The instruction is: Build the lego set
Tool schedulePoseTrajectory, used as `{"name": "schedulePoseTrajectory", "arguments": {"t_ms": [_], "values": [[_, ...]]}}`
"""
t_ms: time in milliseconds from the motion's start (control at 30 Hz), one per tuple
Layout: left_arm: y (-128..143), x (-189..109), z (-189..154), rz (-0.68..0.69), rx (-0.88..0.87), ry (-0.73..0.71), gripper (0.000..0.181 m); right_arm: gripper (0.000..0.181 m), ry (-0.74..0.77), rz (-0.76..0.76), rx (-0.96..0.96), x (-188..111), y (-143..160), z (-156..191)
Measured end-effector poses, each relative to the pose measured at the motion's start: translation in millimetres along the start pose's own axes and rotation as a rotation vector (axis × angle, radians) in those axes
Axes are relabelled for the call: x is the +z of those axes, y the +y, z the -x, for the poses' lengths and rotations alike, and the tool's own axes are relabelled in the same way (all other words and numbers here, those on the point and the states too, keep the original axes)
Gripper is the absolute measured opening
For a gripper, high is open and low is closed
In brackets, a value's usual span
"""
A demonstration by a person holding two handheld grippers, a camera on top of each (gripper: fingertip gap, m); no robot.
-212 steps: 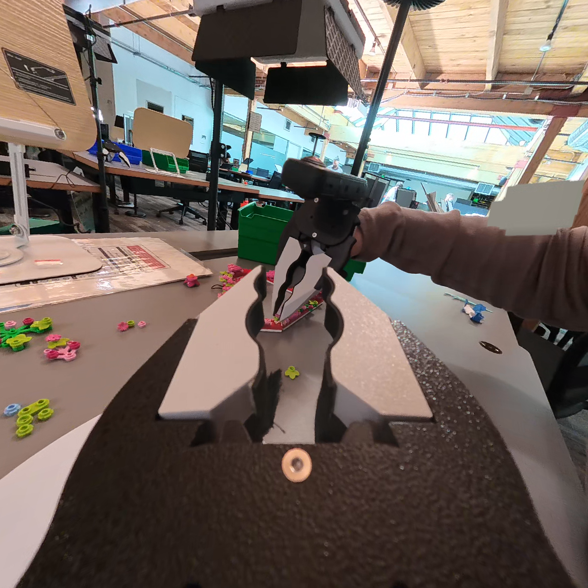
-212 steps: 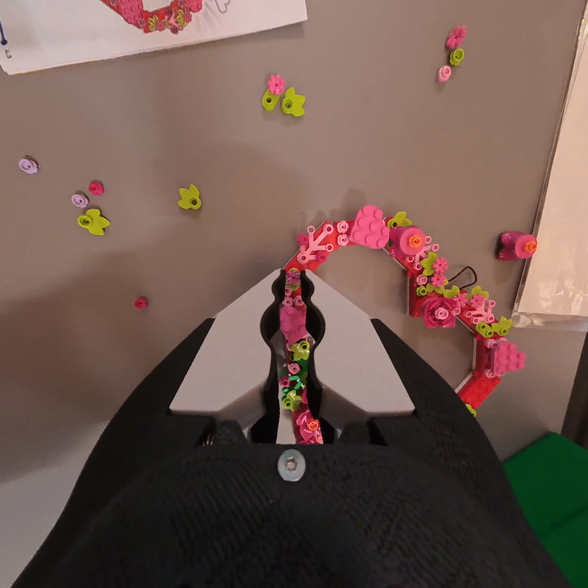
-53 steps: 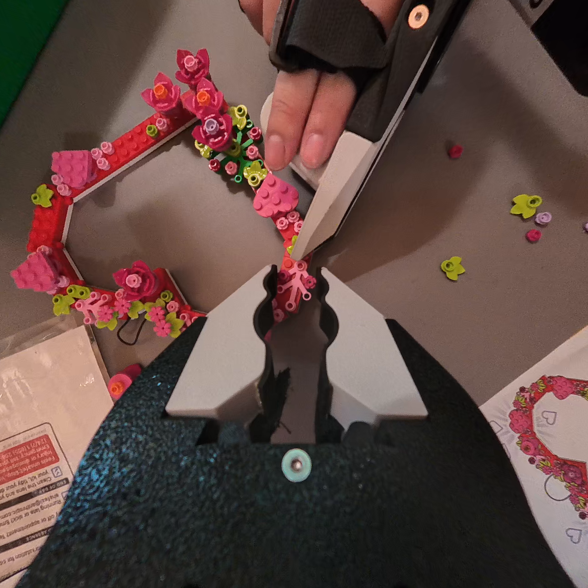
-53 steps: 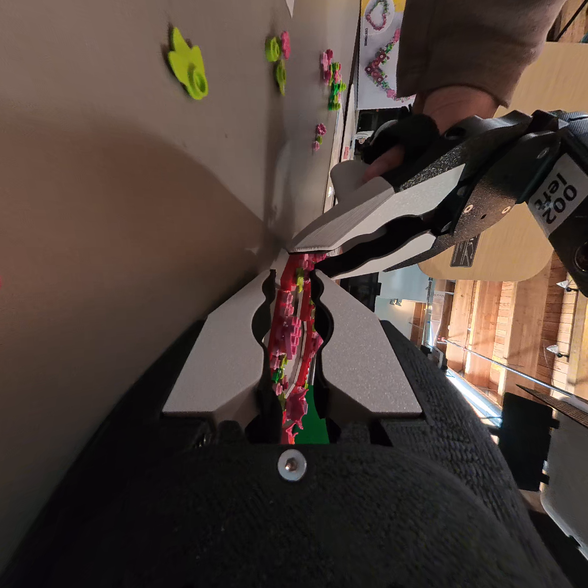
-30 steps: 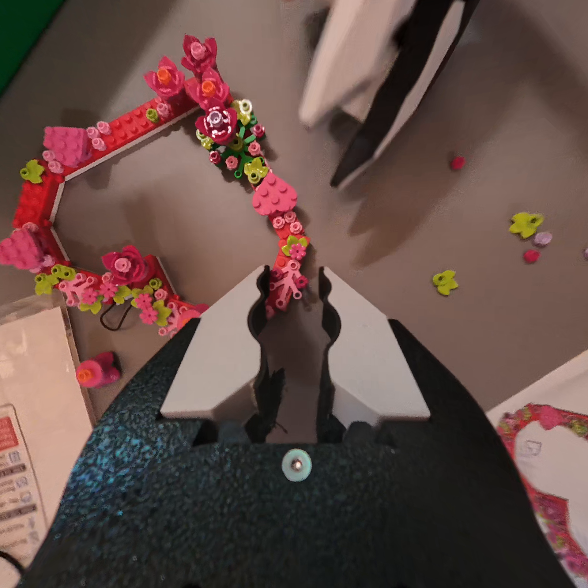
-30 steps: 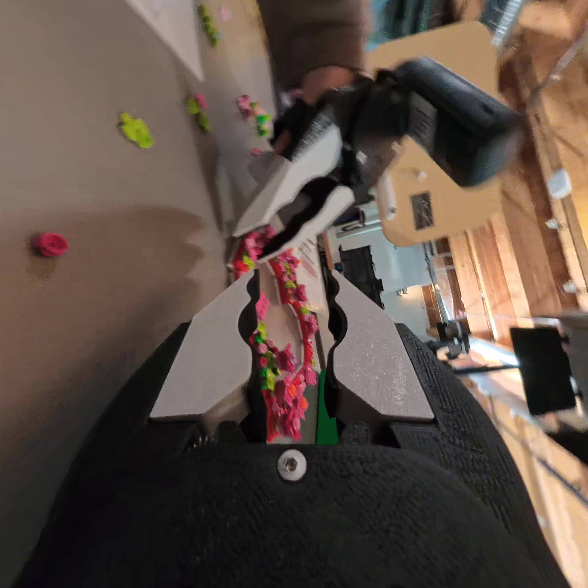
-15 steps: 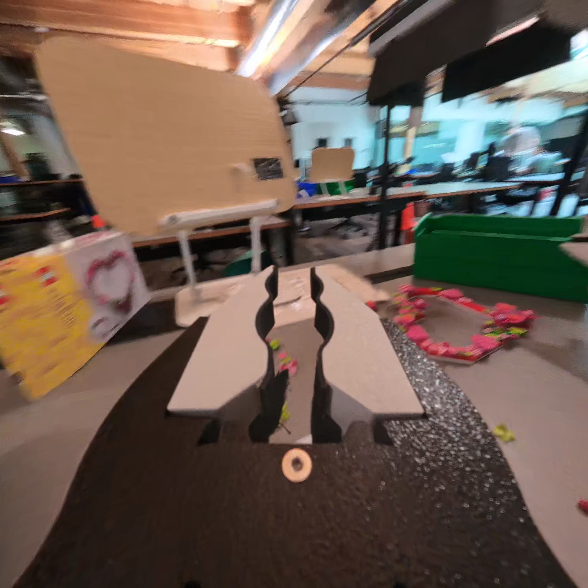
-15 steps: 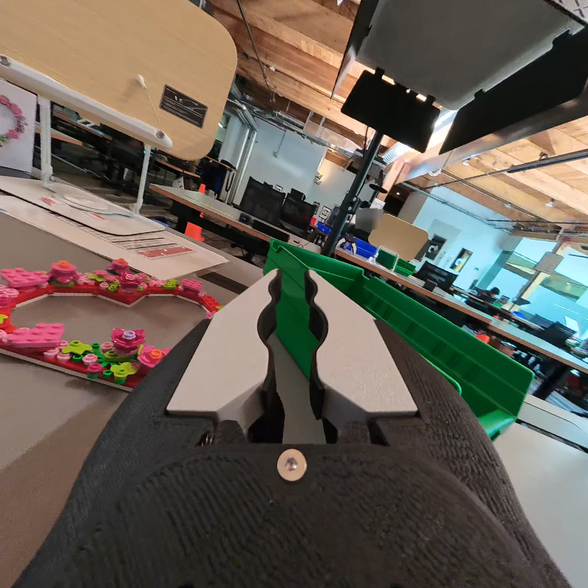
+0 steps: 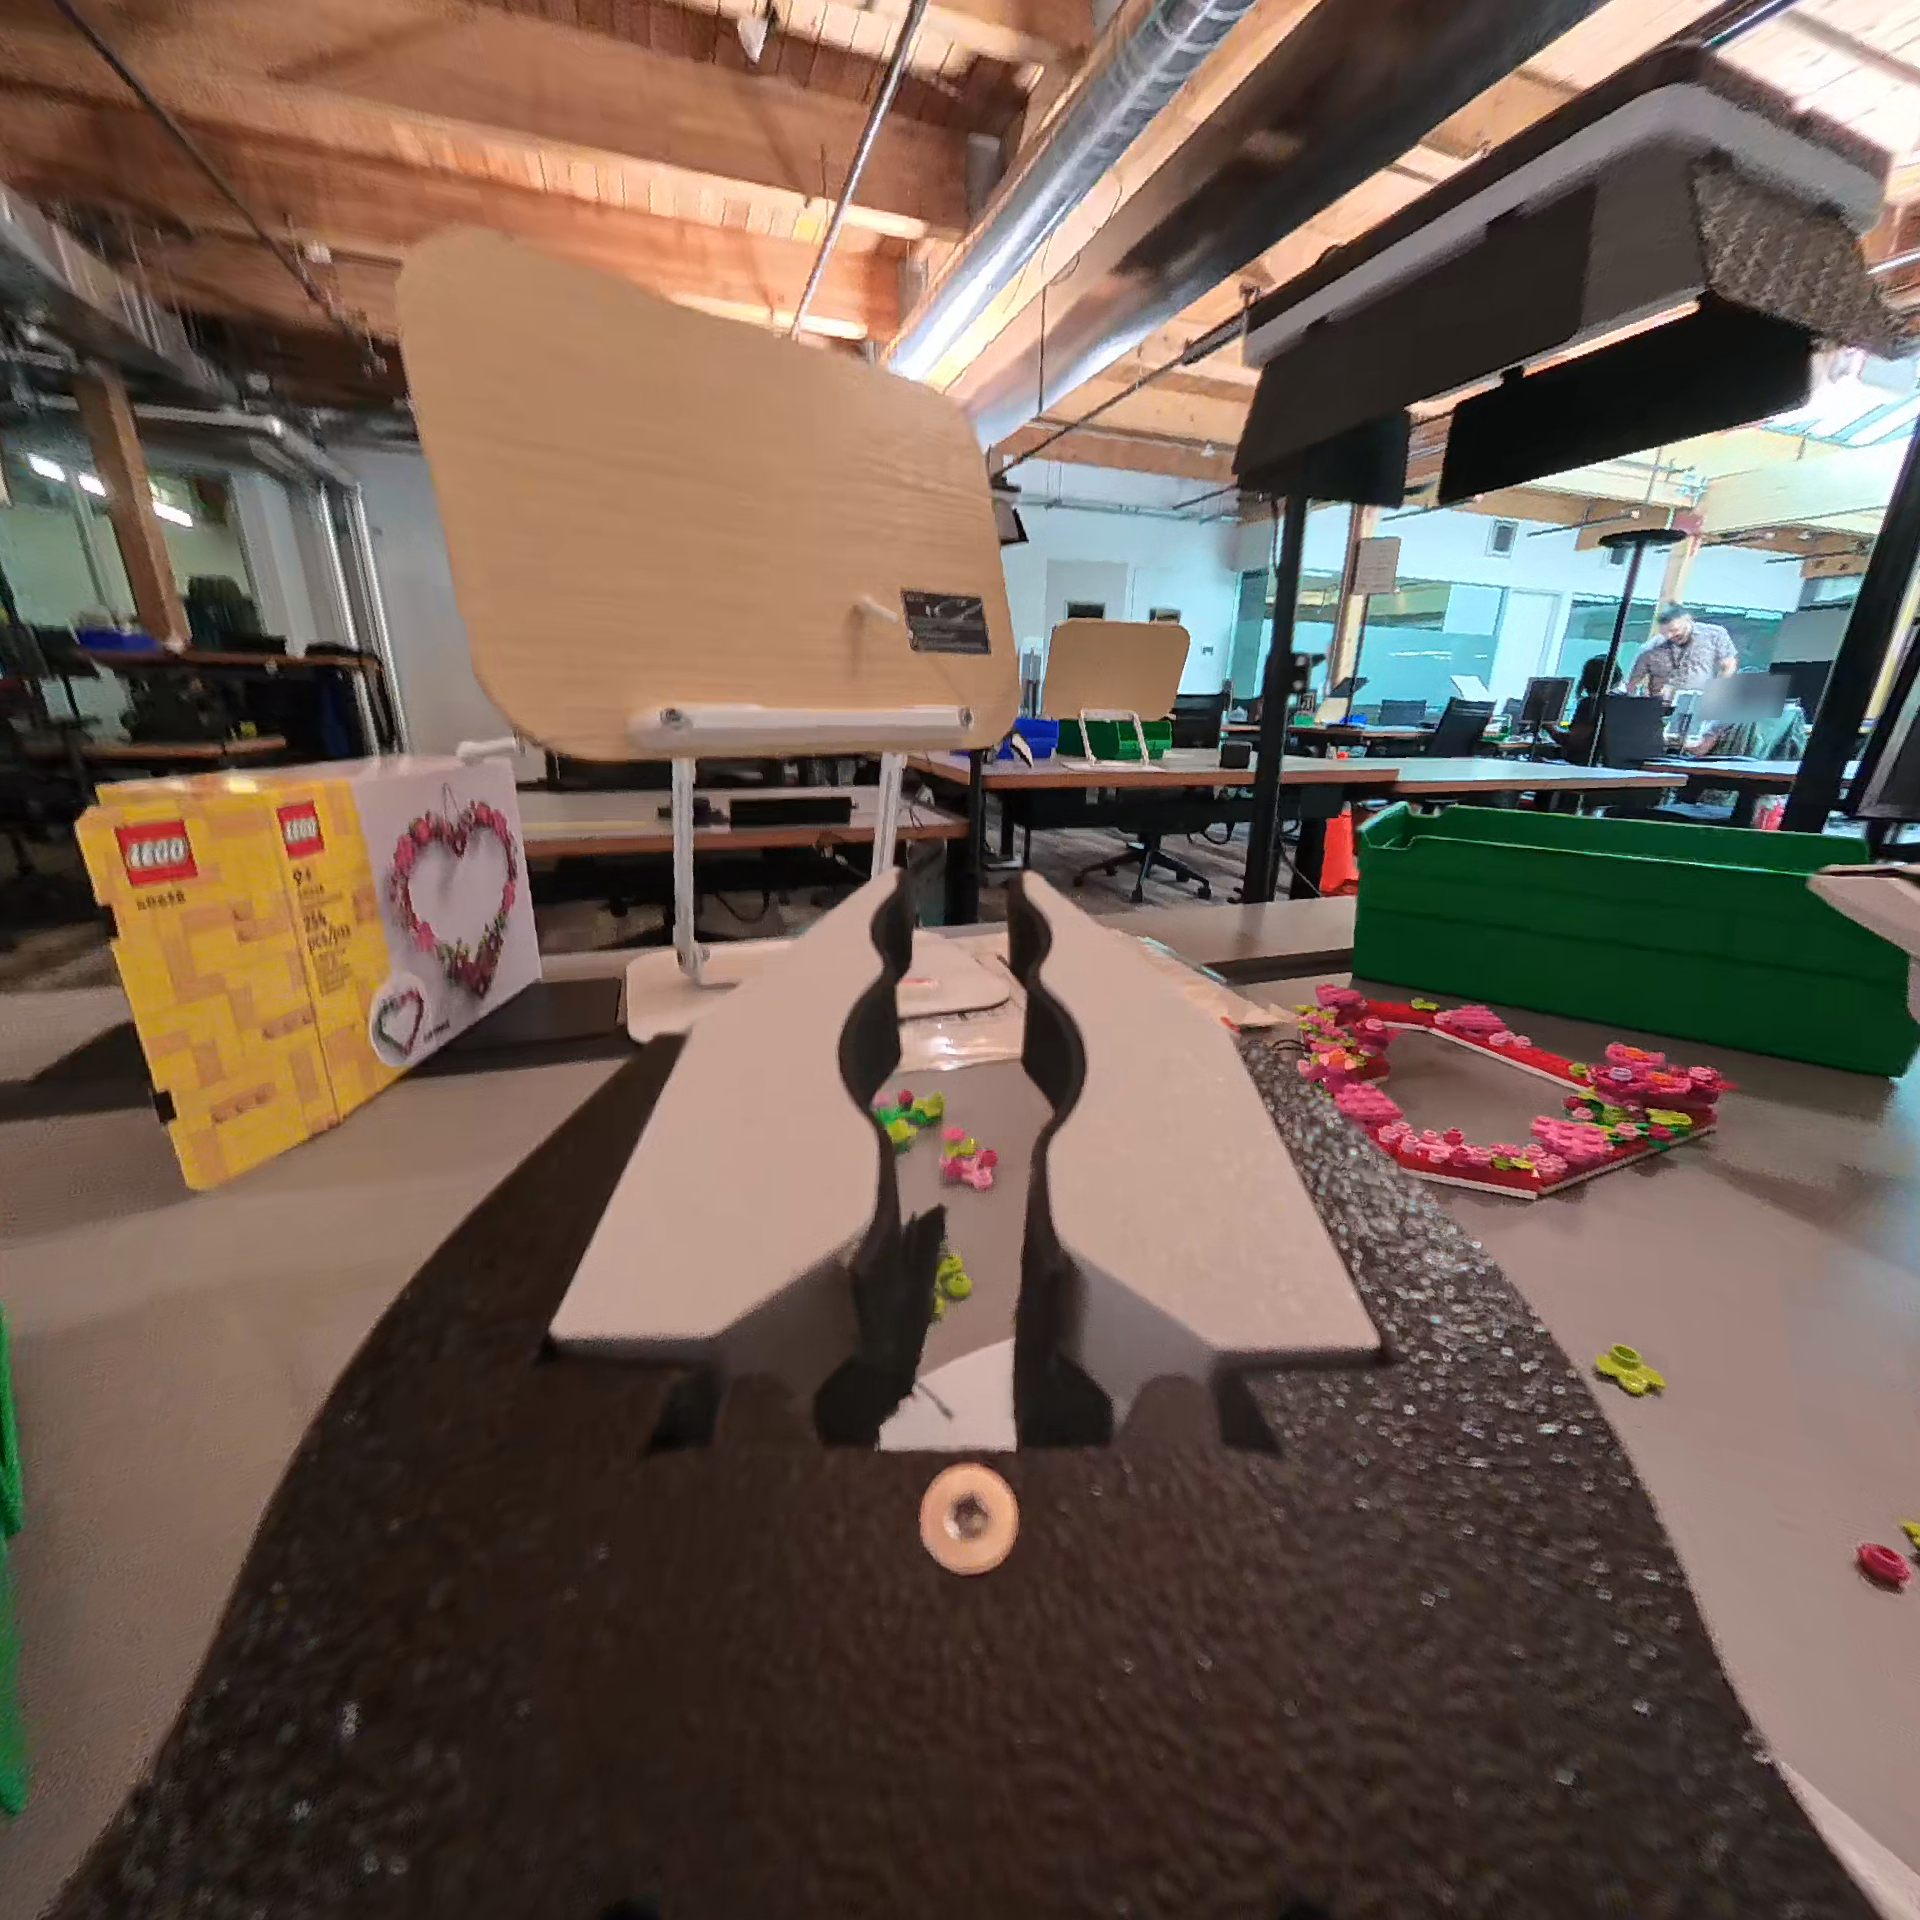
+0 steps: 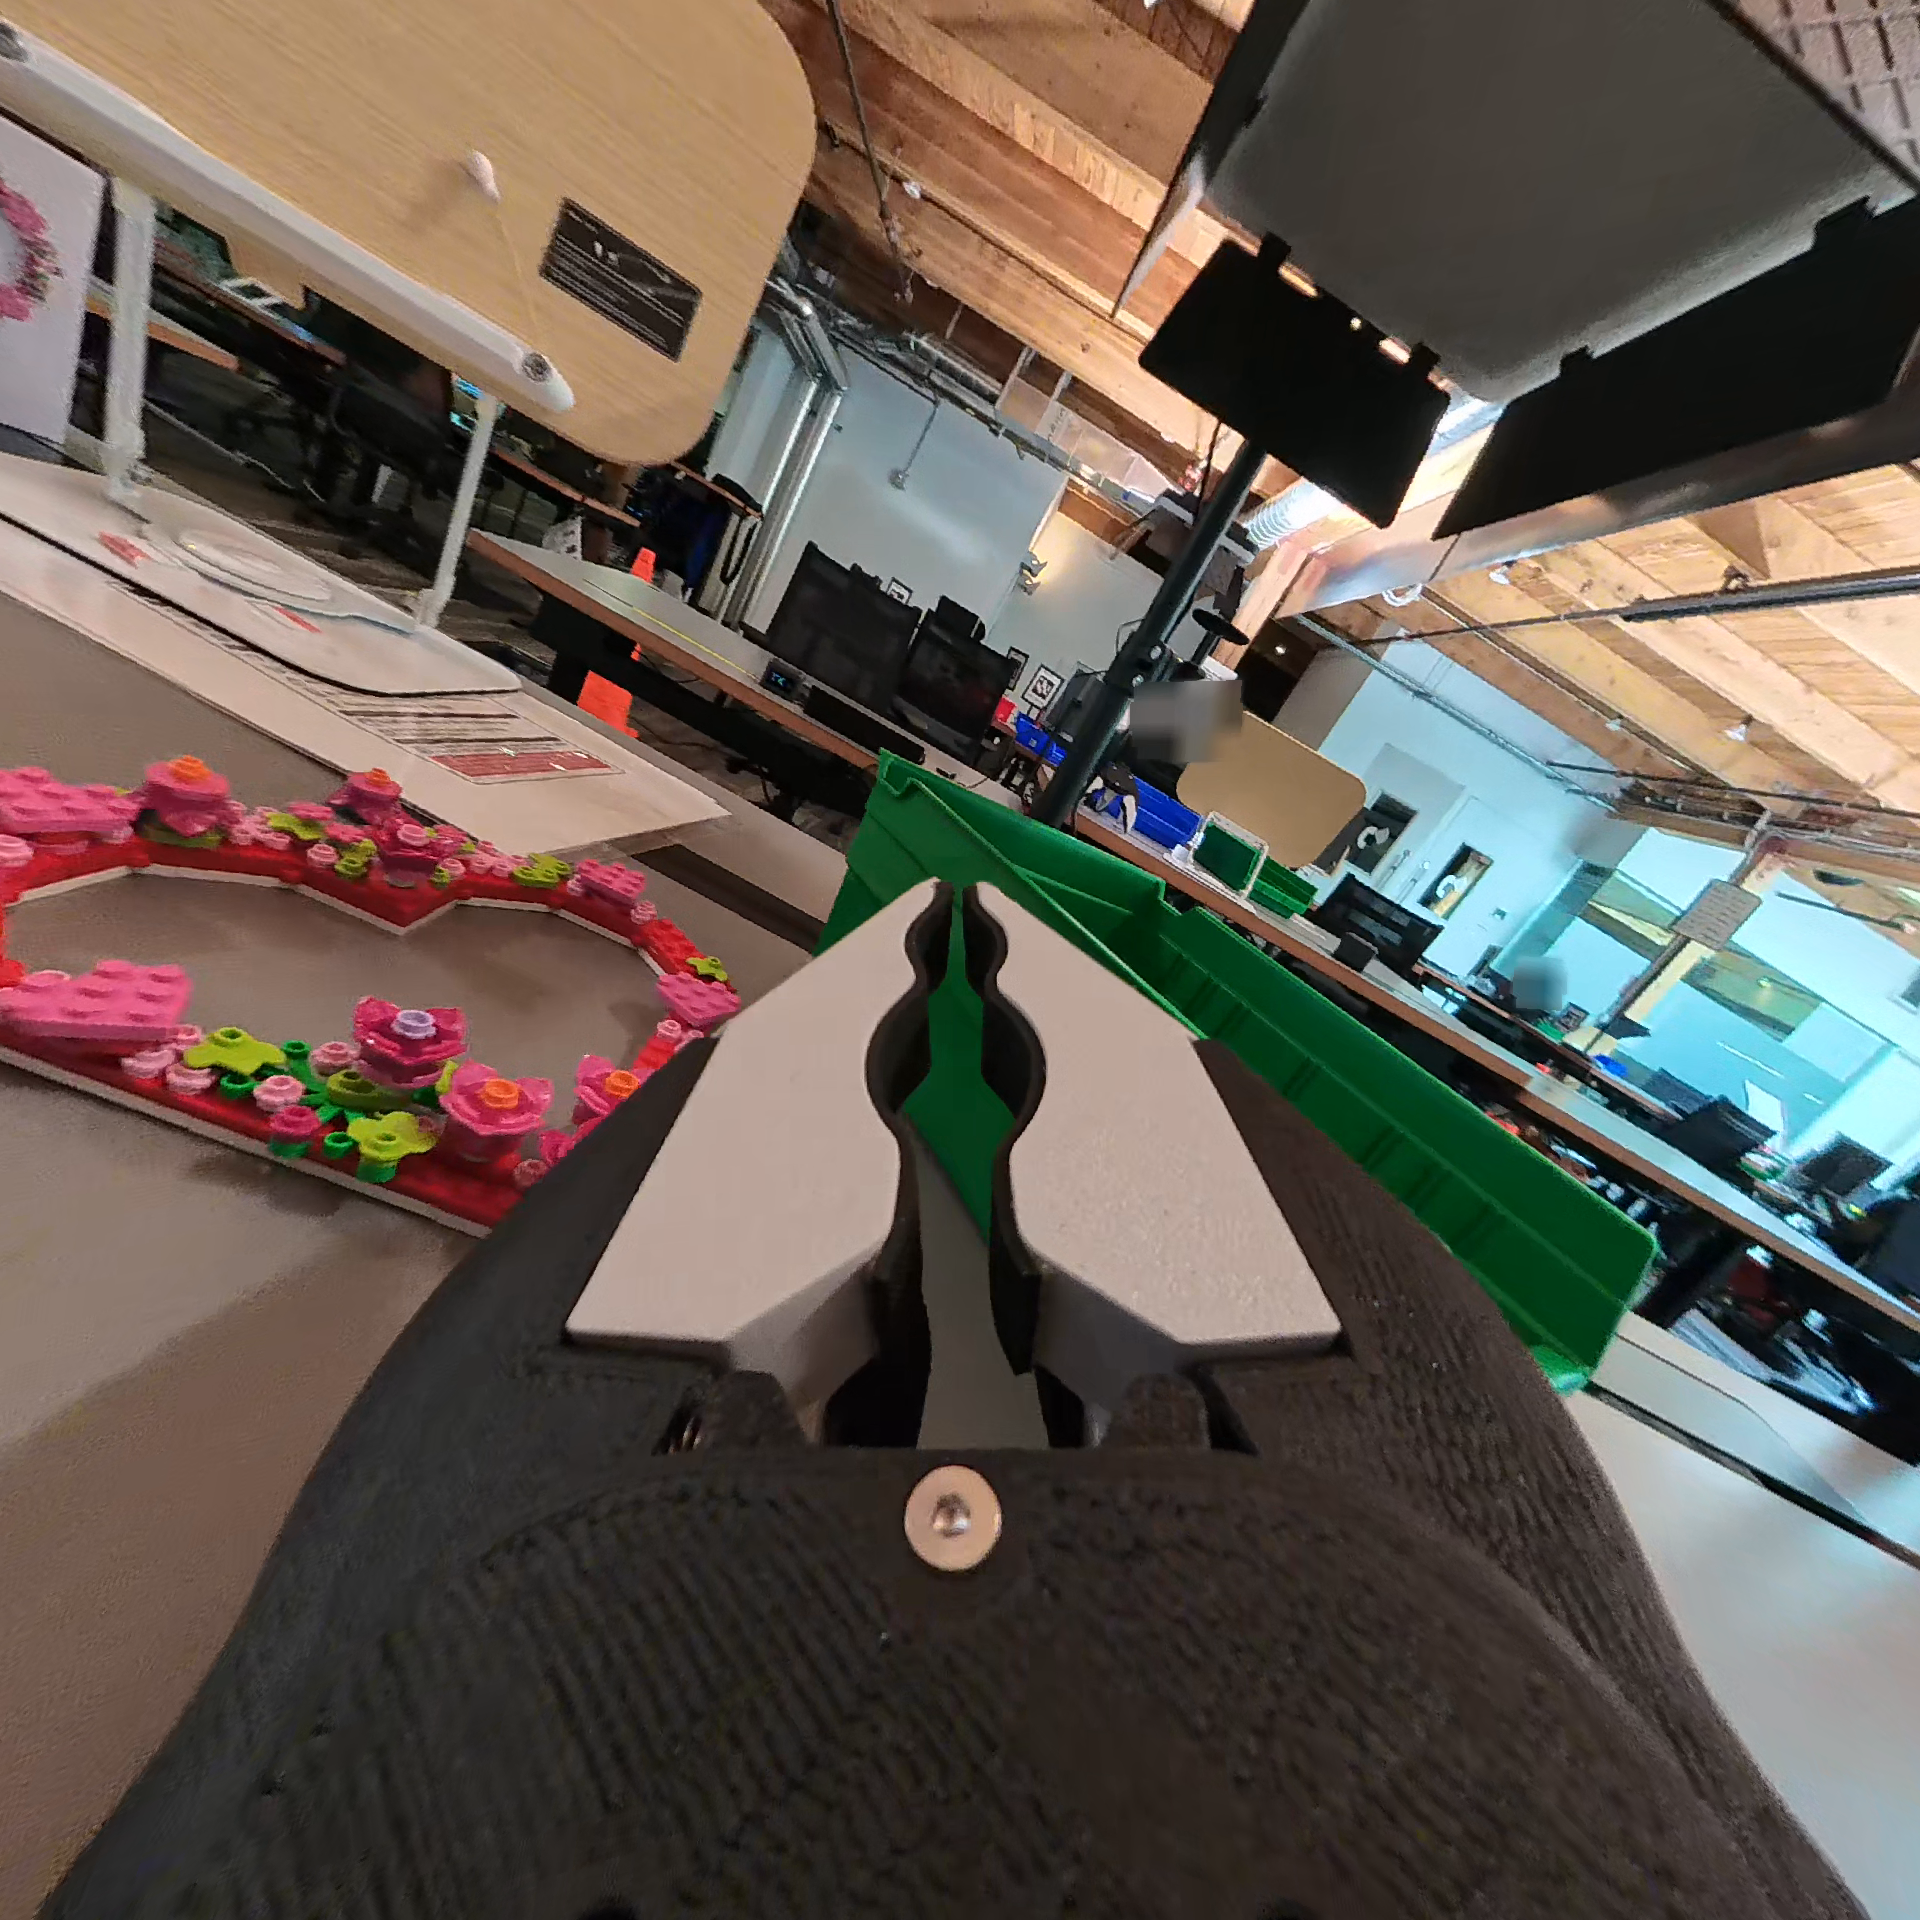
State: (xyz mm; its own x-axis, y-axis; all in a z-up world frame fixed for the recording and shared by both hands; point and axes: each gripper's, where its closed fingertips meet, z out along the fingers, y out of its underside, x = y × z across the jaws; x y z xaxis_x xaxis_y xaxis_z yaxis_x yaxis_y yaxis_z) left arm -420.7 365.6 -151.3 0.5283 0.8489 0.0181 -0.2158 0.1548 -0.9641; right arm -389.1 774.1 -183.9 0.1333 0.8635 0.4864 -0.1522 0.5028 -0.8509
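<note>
The red heart-shaped lego frame (image 9: pixel 1507 1143), covered with pink flowers and lime leaves, lies flat on the grey table (image 9: pixel 1662 1278) to the right of my left gripper (image 9: pixel 961 894). That gripper is open and empty, held level above the table. Loose pink and lime pieces (image 9: pixel 940 1132) show between its fingers. In the right wrist view the heart (image 10: pixel 405 1039) lies to the left of my right gripper (image 10: pixel 956 896). Its fingertips almost touch and it holds nothing.
A green bin (image 9: pixel 1621 925) stands behind the heart and also shows in the right wrist view (image 10: pixel 1247 1018). A yellow lego box (image 9: pixel 301 935) stands at left. A wooden book stand (image 9: pixel 707 499) rises at the back. A lime leaf (image 9: pixel 1629 1369) and a red stud (image 9: pixel 1883 1564) lie at right. Tip to tip, the grippers are about 40 cm apart. It is some 12 cm from my right tips to the heart (image 10: pixel 405 1039).
My right gripper has let go of the heart, which now lies flat. Both grippers swung up from over it to face level across the table. The right jaws have closed.
</note>
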Motion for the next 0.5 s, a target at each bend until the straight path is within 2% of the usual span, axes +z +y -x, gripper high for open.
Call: {"name": "schedulePoseTrajectory", "arguments": {"t_ms": [200, 400, 467, 500], "values": [[-19, -7, -12, -0.112, 0.093, 0.012, 0.01, 0.0, 0.007, -0.003, 0.037, -1, 1, -5], [-17, -6, -19, -0.109, 0.108, 0.033, 0.008, 0.0, -0.007, -0.011, 0.064, -1, 1, -5], [-15, -5, -22, -0.105, 0.105, 0.043, 0.007, 0.0, -0.069, -0.032, 0.07, -1, -4, 6], [-14, -4, -24, -0.101, 0.103, 0.053, 0.007, 0.0, -0.15, -0.038, 0.088, -2, -7, 19]]}}
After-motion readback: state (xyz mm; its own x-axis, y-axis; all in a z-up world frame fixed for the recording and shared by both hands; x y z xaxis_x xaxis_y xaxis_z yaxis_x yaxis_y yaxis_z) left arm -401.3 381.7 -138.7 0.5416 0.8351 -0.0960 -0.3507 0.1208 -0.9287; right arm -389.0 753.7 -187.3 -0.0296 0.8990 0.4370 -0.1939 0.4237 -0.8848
